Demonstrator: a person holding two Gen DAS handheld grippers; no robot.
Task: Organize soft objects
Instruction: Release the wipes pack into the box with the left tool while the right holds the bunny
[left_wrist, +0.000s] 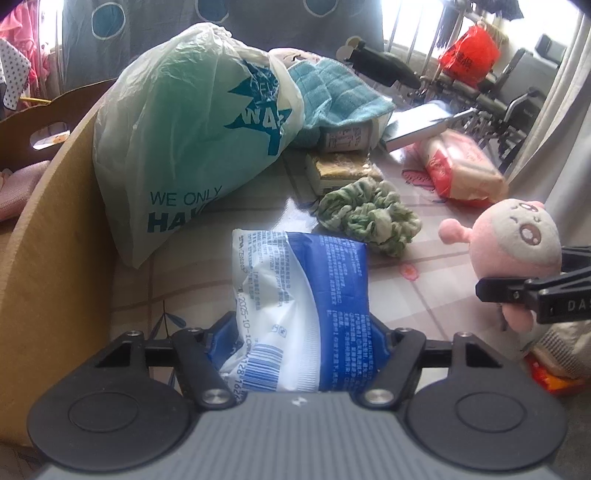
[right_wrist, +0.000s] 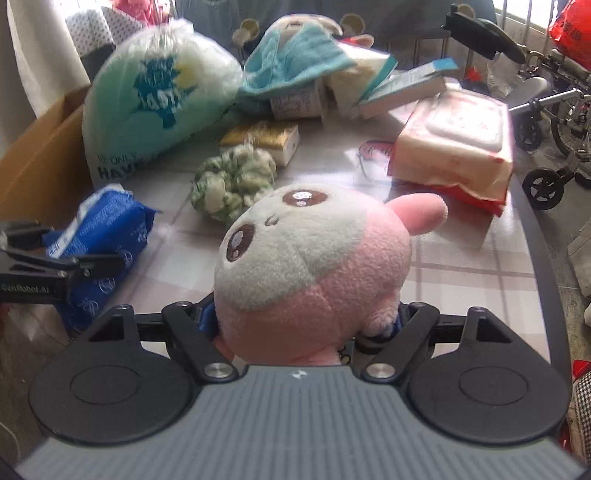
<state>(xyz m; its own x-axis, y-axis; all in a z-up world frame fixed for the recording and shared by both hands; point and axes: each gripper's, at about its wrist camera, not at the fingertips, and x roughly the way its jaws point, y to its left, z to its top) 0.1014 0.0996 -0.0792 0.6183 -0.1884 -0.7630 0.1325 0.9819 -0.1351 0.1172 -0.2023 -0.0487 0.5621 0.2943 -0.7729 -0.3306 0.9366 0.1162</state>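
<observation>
Two grips: you have both grippers loaded, one soft thing each.
Left gripper (left_wrist: 299, 354): your jaws are clenched on the blue-and-white soft pack (left_wrist: 301, 302), pinching its near end, barcode side up.
Pack's axis: in the left wrist view its long axis runs from 6 o'clock to 12 o'clock, straight out along the fingers, far end toward the green scrunchie (left_wrist: 369, 218).
Pack's place: the right wrist view shows it at 9 o'clock (right_wrist: 107, 240); whether its far end rests on the counter (left_wrist: 424, 295) you cannot tell.
Right gripper (right_wrist: 303, 325): your jaws grasp the pink plush toy (right_wrist: 314, 266) low on its body, with blue pads just showing at either side.
Plush's heading: its cream face tilts up and away toward 11 o'clock, one pink ear sticking out toward 2 o'clock.
Plush from the left: it sits at 3 o'clock (left_wrist: 517, 243), black fingers (left_wrist: 517, 291) closed under it.
Neighbours: the scrunchie lies at 12 o'clock of the plush; past it a yellow sponge block (right_wrist: 262, 140); a white-and-teal plastic bag (left_wrist: 192, 147) at 11 o'clock beside a cardboard box (left_wrist: 55, 240).
Further back: a teal towel (left_wrist: 340, 92) draped over packets, and a pink-red wipes pack (right_wrist: 454, 147) at 2 o'clock near the counter's edge.
</observation>
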